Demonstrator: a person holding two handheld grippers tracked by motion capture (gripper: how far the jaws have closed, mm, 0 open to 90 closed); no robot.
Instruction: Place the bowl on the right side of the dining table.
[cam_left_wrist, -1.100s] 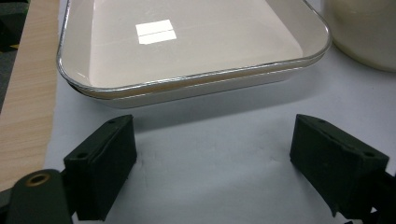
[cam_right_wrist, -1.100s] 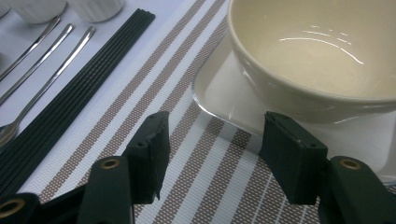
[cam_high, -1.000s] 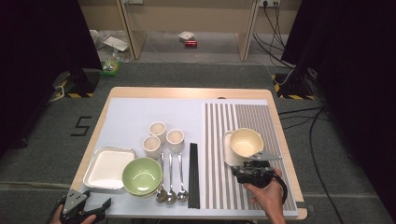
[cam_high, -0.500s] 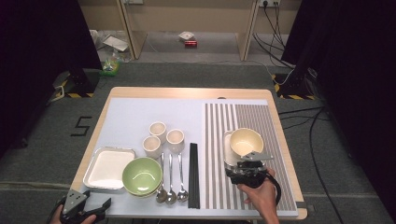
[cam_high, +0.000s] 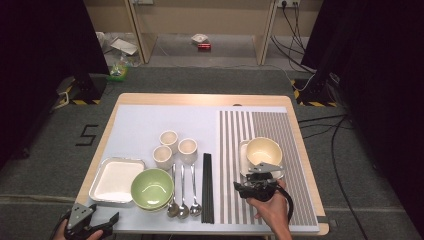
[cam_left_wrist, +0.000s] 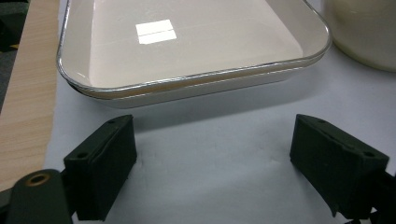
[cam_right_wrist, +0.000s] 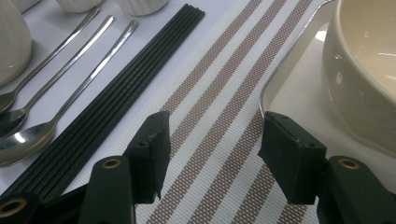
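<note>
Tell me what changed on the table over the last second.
The right gripper slid a little toward the left along the near edge of the small tray holding the cream bowl, jaws open and empty throughout. The left gripper, green bowl, spoons and chopsticks stayed put.

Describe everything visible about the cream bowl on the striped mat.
The cream bowl is round, glossy and ceramic-looking, with an empty, slightly yellower inside. It stands upright in a small white tray with a metallic rim, on the brown-striped placemat. The right tool hovers open just short of the tray.
</note>
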